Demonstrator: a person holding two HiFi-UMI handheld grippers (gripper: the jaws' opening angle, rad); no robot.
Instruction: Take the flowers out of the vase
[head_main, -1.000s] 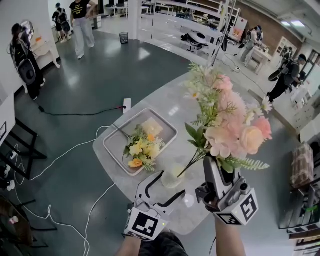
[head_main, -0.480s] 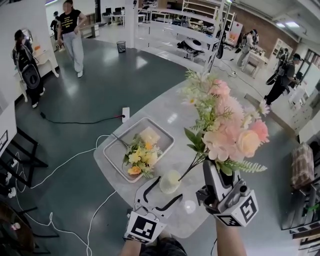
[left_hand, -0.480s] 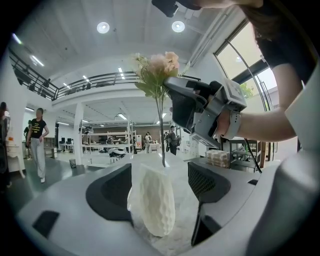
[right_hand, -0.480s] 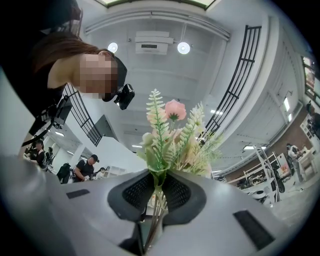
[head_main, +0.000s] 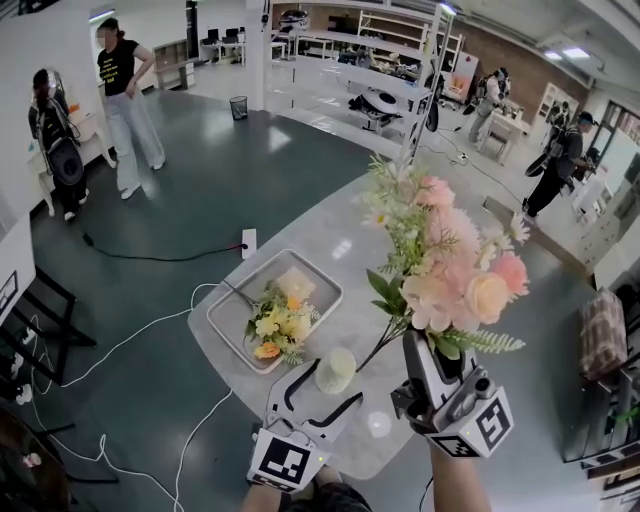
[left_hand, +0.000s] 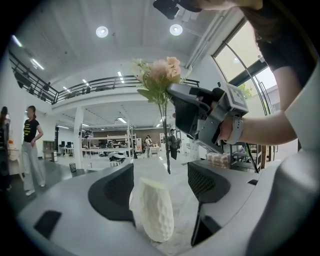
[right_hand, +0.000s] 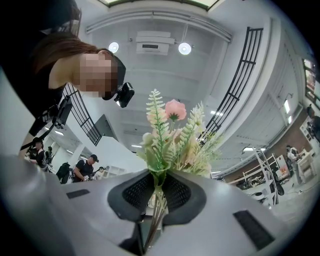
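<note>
A bouquet of pink and peach flowers (head_main: 445, 270) with green fern stands upright in my right gripper (head_main: 415, 338), whose jaws are shut on its stems (right_hand: 159, 187). The stem ends hang just above the mouth of the white textured vase (head_main: 336, 370), clear of it in the left gripper view. My left gripper (head_main: 340, 378) is open and straddles the vase (left_hand: 154, 210). There is a gap between the vase and the right pad (left_hand: 207, 182). The right gripper (left_hand: 200, 115) and bouquet (left_hand: 160, 75) show above the vase.
A grey tray (head_main: 325, 283) holding a bunch of yellow flowers (head_main: 275, 322) lies on the pale table (head_main: 345, 225) left of the vase. The table's near edge curves just behind my grippers. Cables (head_main: 150, 300) trail on the floor, where a person (head_main: 120, 100) stands at the far left.
The right gripper has lifted the bouquet slightly. The left gripper stays around the vase. The person at the far left has walked closer.
</note>
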